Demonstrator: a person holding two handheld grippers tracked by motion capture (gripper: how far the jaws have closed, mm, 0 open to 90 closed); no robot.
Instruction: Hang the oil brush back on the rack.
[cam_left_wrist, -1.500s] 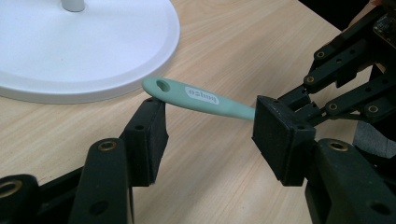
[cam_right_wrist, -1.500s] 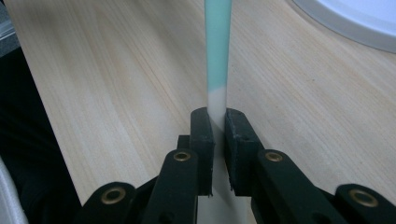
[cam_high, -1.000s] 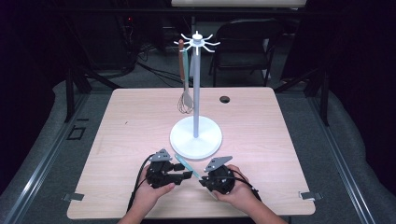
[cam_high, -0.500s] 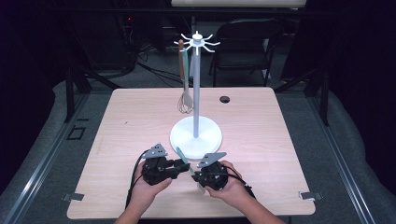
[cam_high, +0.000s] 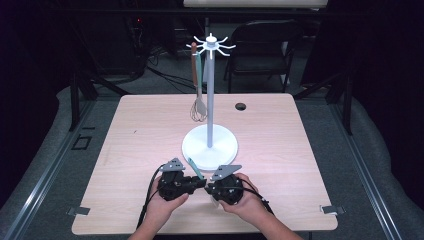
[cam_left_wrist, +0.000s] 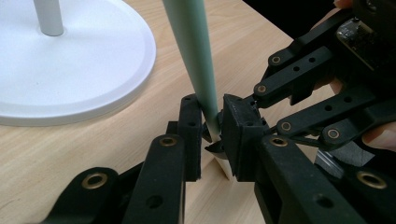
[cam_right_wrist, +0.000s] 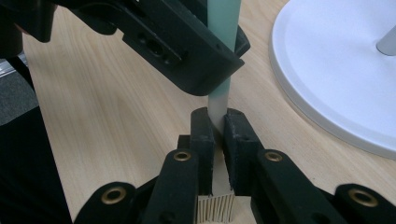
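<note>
A brush with a pale green handle (cam_high: 195, 167) lies low over the table (cam_high: 125, 150), in front of the white utensil stand's base (cam_high: 210, 147). My right gripper (cam_right_wrist: 218, 130) is shut on its cream neck, just above the bristles (cam_right_wrist: 215, 207). My left gripper (cam_left_wrist: 211, 130) has just been closing and its pads now press the green handle (cam_left_wrist: 191, 56) a little further up. In the high view the left gripper (cam_high: 202, 182) and right gripper (cam_high: 209, 189) meet tip to tip, and both hands rest near the table's front edge.
The stand's pole rises to a ring of hooks (cam_high: 210, 46), from which a whisk (cam_high: 199, 110) hangs on the left side. Its base (cam_left_wrist: 60, 70) lies close beyond the jaws. A dark round hole (cam_high: 241, 106) sits at the table's back; a chair (cam_high: 260, 45) stands behind.
The two grippers have drawn together around the brush. The left jaws, wide apart a second ago, have closed onto the green handle. The right gripper keeps its grip.
</note>
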